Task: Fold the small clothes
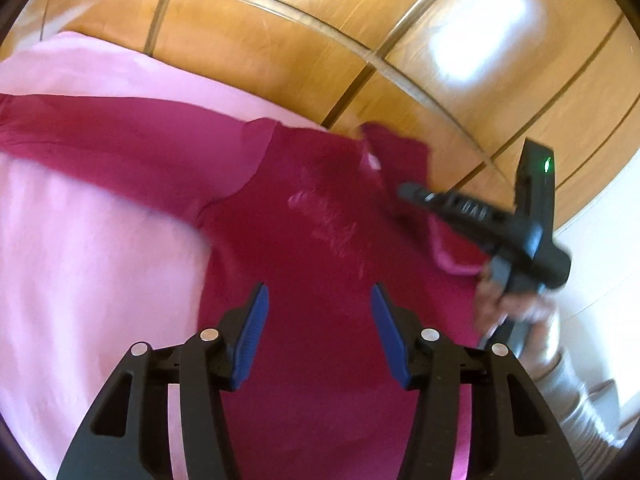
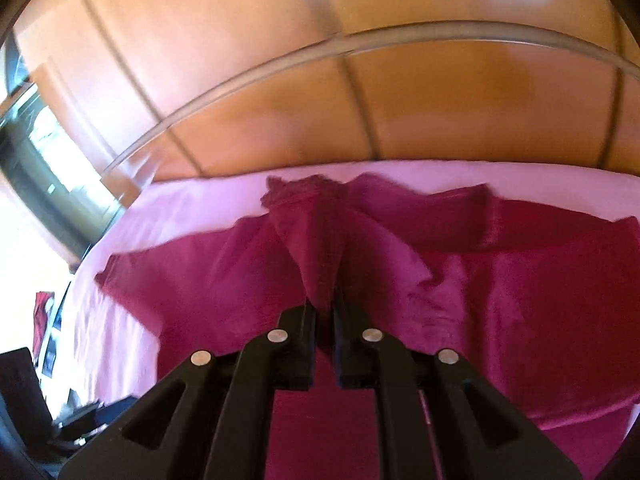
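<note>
Lying spread on a pale pink cloth (image 1: 80, 240) is a small magenta long-sleeved top (image 1: 312, 248), with one sleeve (image 1: 120, 136) stretched out flat to the left in the left wrist view. The pink cloth covers a surface with a clear rim, and beyond it stands glossy wooden panelling (image 1: 440, 40). The left gripper (image 1: 319, 300) hovers over the body of the top, its blue-padded fingers (image 1: 256, 320) spread apart with nothing between them. The right gripper (image 2: 325, 308), held in a person's hand (image 1: 504, 304) with a light sleeve cuff, sits at the top's right side. In the right wrist view its black fingers stand almost together with a bunched fold of the magenta fabric rising up between them, pinched in the narrow gap. Both views are blurred by motion.
</note>
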Demonstrator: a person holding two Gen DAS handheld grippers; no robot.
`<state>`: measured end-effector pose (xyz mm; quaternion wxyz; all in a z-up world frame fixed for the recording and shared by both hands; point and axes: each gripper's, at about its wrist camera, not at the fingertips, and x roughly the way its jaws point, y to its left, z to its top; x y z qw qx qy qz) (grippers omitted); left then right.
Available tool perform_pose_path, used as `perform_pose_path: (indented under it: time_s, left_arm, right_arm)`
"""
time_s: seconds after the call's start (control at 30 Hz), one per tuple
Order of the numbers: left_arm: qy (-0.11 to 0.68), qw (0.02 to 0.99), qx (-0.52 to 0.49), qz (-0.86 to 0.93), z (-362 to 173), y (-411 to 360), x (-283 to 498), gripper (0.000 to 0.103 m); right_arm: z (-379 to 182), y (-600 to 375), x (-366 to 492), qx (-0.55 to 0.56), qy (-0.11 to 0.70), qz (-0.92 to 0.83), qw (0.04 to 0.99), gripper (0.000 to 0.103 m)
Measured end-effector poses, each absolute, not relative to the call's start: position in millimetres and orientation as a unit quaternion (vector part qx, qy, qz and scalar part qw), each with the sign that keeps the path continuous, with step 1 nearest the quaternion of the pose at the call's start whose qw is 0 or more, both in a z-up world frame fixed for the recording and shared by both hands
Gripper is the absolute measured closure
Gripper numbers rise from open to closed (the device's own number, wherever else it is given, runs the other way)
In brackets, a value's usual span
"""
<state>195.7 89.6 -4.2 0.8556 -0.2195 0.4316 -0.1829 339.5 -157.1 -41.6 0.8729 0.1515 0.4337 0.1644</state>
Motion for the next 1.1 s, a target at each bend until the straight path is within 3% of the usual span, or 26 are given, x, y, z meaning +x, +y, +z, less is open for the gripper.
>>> perform_pose_path:
  time_s: [0.03,0.07,0.17,0.23,0.43,0.6,0.63,0.67,0.7,0.77,0.97,1.1]
  left_arm:
    - [0.43,0.853,-0.228,-0.187,-2.7,88.7,201.5,0.051]
    - [0.43,0.852,-0.234,-0.188,-1.6,87.4,207.3,0.051]
    - [0.431,0.845,-0.252,-0.193,-1.5,84.5,223.5,0.05]
    - [0.438,0.838,-0.259,-0.197,-3.3,79.7,238.0,0.049]
    - [0.47,0.827,-0.243,-0.193,-19.4,50.2,281.7,0.049]
    - [0.501,0.816,-0.222,-0.183,-38.9,24.1,313.7,0.05]
    - [0.503,0.816,-0.22,-0.181,-41.1,20.7,317.5,0.056]
    - [0.504,0.818,-0.215,-0.177,-42.5,16.8,321.8,0.074]
    - [0.505,0.819,-0.208,-0.175,-42.9,14.3,324.6,0.084]
    - [0.491,0.83,-0.205,-0.167,-36.9,15.5,326.1,0.096]
    - [0.423,0.868,-0.217,-0.142,-5.3,52.3,309.9,0.097]
    - [0.466,0.862,-0.164,-0.116,-35.6,55.1,308.7,0.097]
  right_arm:
    - [-41.0,-156.1,338.3,0.159,0.428,0.168,0.873,0.057]
    - [-32.7,-169.0,324.4,0.176,0.414,0.172,0.877,0.05]
    - [-19.8,-199.8,303.9,0.225,0.387,0.173,0.877,0.042]
    - [-15.6,-228.1,284.1,0.263,0.371,0.169,0.875,0.027]
    - [-26.5,-343.4,209.5,0.434,0.315,0.152,0.83,0.007]
    - [-50.1,-387.4,186.3,0.527,0.29,0.146,0.786,0.002]
    - [-55.5,-390.5,188.2,0.538,0.291,0.147,0.778,0.002]
    - [-62.9,-390.8,192.7,0.549,0.291,0.149,0.77,0.002]
    - [-66.8,-390.0,196.8,0.553,0.291,0.15,0.766,0.002]
    - [-75.0,-386.1,211.7,0.564,0.293,0.147,0.758,0.002]
    - [-90.7,-405.4,232.9,0.568,0.277,0.059,0.773,0.003]
    - [-100.2,-403.5,231.1,0.555,0.286,0.054,0.779,0.006]
